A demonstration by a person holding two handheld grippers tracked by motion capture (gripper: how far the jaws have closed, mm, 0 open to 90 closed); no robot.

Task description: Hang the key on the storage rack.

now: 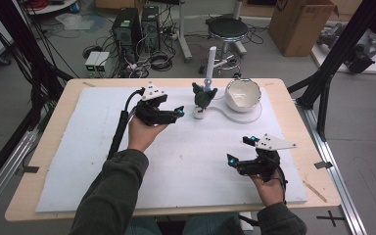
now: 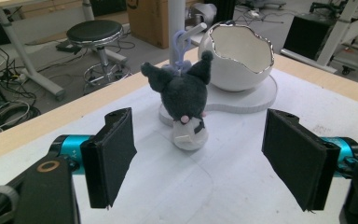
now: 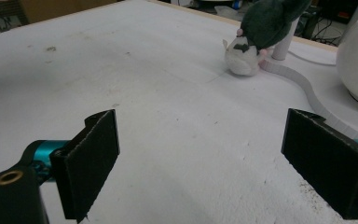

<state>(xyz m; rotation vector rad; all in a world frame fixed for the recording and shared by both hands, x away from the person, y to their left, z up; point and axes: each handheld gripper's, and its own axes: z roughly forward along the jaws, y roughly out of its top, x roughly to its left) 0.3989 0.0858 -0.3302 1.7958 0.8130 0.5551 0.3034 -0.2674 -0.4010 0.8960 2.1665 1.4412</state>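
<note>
A dark grey plush toy (image 1: 204, 96) with a white face hangs head down by a lilac loop from a white post (image 1: 210, 61), its head resting on the white mat (image 1: 103, 147). My left gripper (image 1: 178, 111) is just left of it, open; in the left gripper view the plush toy (image 2: 184, 100) sits ahead of the left gripper (image 2: 200, 158), beyond the pads, untouched. My right gripper (image 1: 239, 150) stands open and empty near the front right. The right gripper view has the plush toy (image 3: 256, 35) far beyond the right gripper (image 3: 214, 163).
A white eggshell-shaped bowl (image 1: 243, 94) sits on the post's flat white base (image 1: 235, 116), right of the plush toy. Beyond the wooden table (image 1: 49, 161) stand a stool (image 1: 226, 29), a cardboard box (image 1: 298, 24) and computer towers (image 1: 127, 29). Black frame struts (image 1: 323, 93) flank the table.
</note>
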